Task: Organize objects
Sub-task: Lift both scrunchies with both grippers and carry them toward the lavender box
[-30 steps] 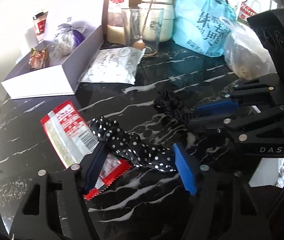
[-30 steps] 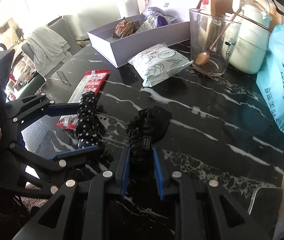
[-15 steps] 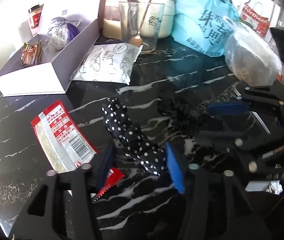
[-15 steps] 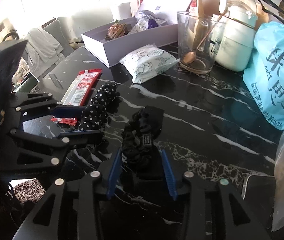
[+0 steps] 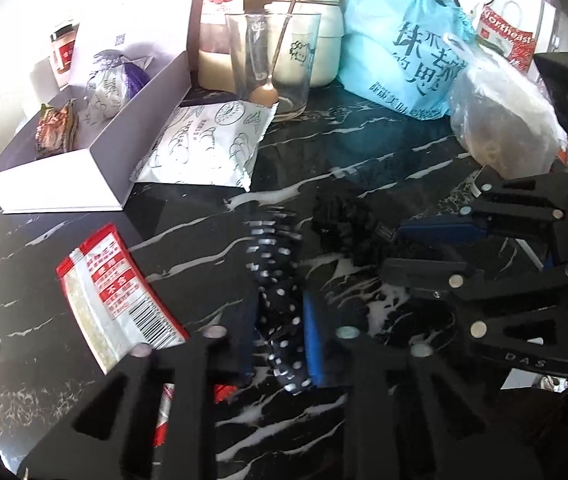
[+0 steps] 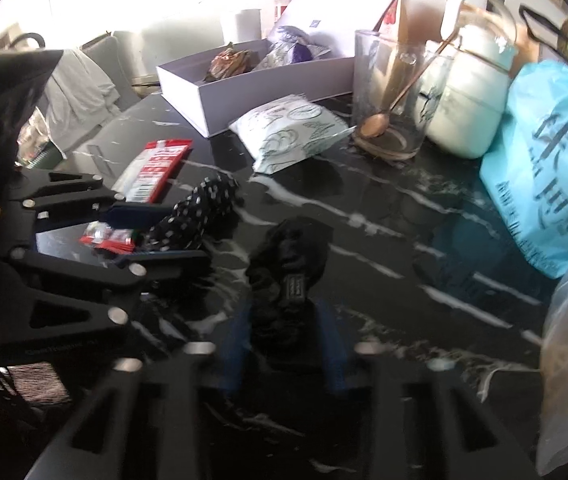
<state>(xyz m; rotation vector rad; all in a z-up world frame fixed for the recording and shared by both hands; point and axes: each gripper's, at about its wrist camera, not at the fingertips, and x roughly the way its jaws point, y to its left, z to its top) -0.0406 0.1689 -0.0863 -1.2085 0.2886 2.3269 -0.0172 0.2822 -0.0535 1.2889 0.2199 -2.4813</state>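
Observation:
A black scrunchie with white dots (image 5: 279,300) lies on the black marble table (image 5: 211,432) between my left gripper's blue pads. My left gripper (image 5: 279,320) is shut on it. The right wrist view shows the same dotted scrunchie (image 6: 203,208) pinched in the left gripper (image 6: 163,236). A plain black scrunchie (image 6: 288,256) sits between the pads of my right gripper (image 6: 284,320), whose jaws are closing and pressing on it. In the left wrist view the black scrunchie (image 5: 344,220) sticks out of the right gripper (image 5: 396,248). Both grippers point steeply down at the table.
A red and white snack packet (image 5: 115,300) lies left of my left gripper, partly under its finger. Behind are an open white box (image 5: 63,192) with wrapped snacks, a white pouch (image 5: 207,144), a glass with a spoon (image 5: 271,60), a blue bag (image 5: 400,60) and a clear plastic bag (image 5: 504,128).
My left jaws have closed on the dotted scrunchie, which now lies along the fingers. My right jaws widened around the black scrunchie and have come back in on it.

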